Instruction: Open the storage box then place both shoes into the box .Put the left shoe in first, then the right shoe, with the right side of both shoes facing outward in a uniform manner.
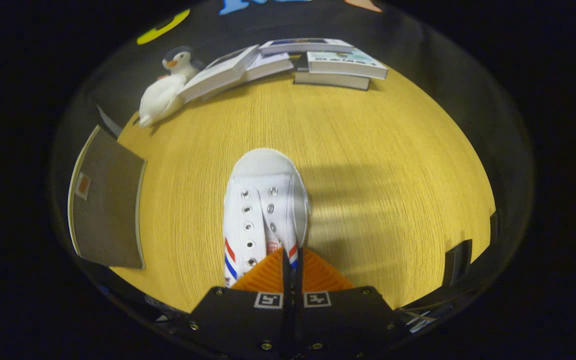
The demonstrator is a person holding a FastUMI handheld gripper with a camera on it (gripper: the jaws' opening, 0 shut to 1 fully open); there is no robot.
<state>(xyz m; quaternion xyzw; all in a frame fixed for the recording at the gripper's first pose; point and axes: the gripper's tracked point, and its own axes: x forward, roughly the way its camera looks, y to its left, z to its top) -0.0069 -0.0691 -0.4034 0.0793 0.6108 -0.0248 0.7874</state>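
Note:
A white canvas shoe point(263, 200) with metal eyelets and red and blue stripes on its side points away from me, toe toward the books. My gripper point(291, 270) is shut on the shoe's upper edge near the tongue, the fingers almost touching with the fabric pinched between them. The shoe's heel is hidden under the fingers. A shadow falls on the wooden table point(378, 150) to the right of the shoe. Left of the shoe, at the table's edge, is the storage box point(105, 205), a grey-brown panel with a pale rim facing me; I cannot tell whether it is open.
A plush penguin point(165, 87) lies at the far left of the table beside an open book point(233, 70). A stack of books point(340, 65) sits at the far edge. Dark clamps point(458, 260) stick up at the table's right edge.

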